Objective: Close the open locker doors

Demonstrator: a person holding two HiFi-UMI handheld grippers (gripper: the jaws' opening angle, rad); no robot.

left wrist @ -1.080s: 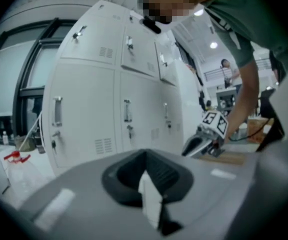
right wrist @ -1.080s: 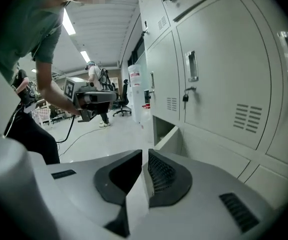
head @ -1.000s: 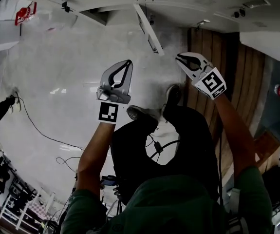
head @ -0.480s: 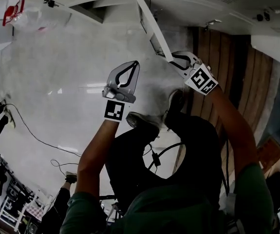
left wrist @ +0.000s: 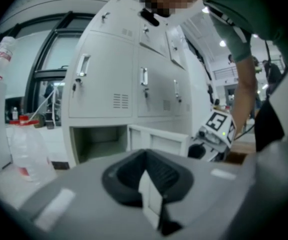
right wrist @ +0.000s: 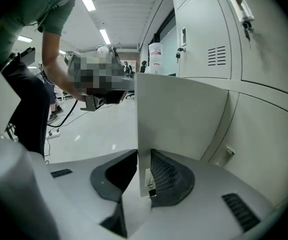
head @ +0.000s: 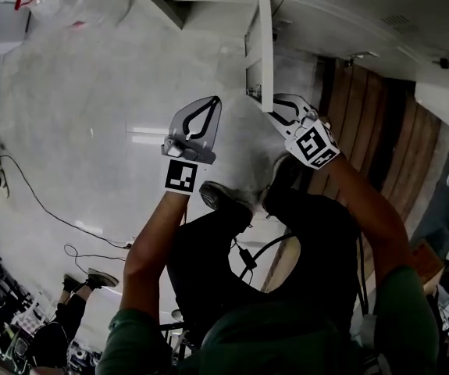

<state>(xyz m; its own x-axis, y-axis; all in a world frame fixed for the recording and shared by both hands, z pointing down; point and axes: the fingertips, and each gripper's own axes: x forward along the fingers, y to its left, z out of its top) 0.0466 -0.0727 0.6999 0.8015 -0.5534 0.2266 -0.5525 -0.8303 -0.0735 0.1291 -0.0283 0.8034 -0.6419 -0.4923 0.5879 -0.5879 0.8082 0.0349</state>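
Nearest the camera, the person's arms reached out past a bent knee and a shoe (head: 224, 196). Compared with the pictures from a second earlier, both grippers had sunk toward the bottom row of the lockers (left wrist: 103, 69). The left gripper (head: 208, 105) hung over the pale floor (head: 83, 108), jaws pressed together on nothing and clear of any door. The right gripper (head: 277, 109) had changed most. A second before, it had been held short of the door with its jaws together. Now its jaws had just been opening and stood spread, with the free edge of the open locker door (right wrist: 179, 119) between them. The ribbed pad lay just beside the panel and the other jaw showed a gap, so I judged this a straddle rather than a pinch. Farther off, the door stood swung well out beside an open compartment (left wrist: 101, 141) in the lowest row. The door was thus caught at its edge but not yet shut, and a sideways push toward the frame looked the likely next step.
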